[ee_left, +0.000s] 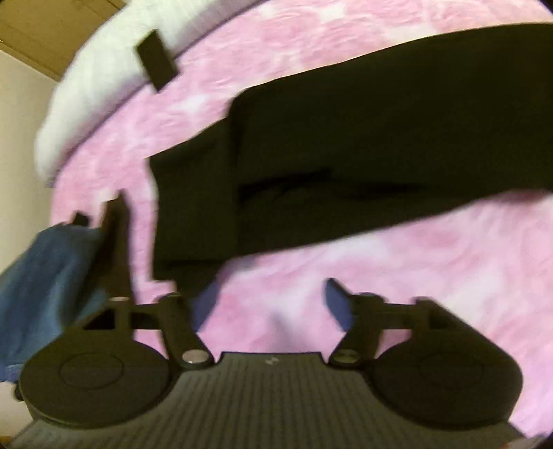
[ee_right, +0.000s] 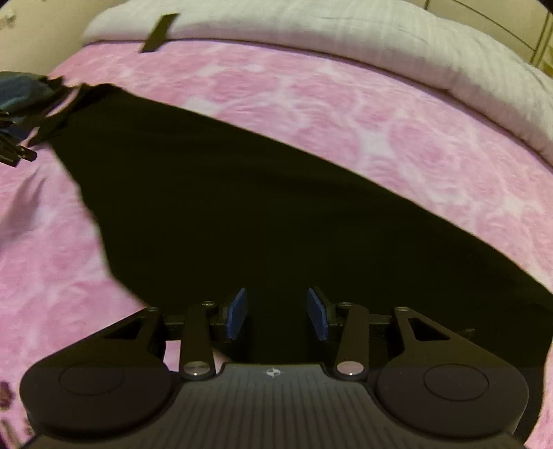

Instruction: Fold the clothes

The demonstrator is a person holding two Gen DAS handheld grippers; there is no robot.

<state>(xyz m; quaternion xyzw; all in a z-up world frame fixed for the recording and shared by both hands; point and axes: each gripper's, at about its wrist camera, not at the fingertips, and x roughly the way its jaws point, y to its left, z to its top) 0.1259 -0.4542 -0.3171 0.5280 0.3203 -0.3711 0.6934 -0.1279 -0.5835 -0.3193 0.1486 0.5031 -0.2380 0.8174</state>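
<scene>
A black garment [ee_left: 363,165] lies flat on the pink flowered bedspread [ee_left: 380,293], partly folded over itself at its left end. My left gripper [ee_left: 266,307] is open and empty, just above the bedspread near the garment's near left corner. In the right wrist view the same garment [ee_right: 242,207] stretches from upper left to lower right. My right gripper [ee_right: 276,314] is open and empty, right over the garment's near edge.
A blue cloth [ee_left: 48,276] lies at the bed's left edge; it also shows in the right wrist view [ee_right: 20,89]. A white blanket [ee_right: 311,34] covers the far side of the bed, with a small black strip [ee_right: 159,32] on it.
</scene>
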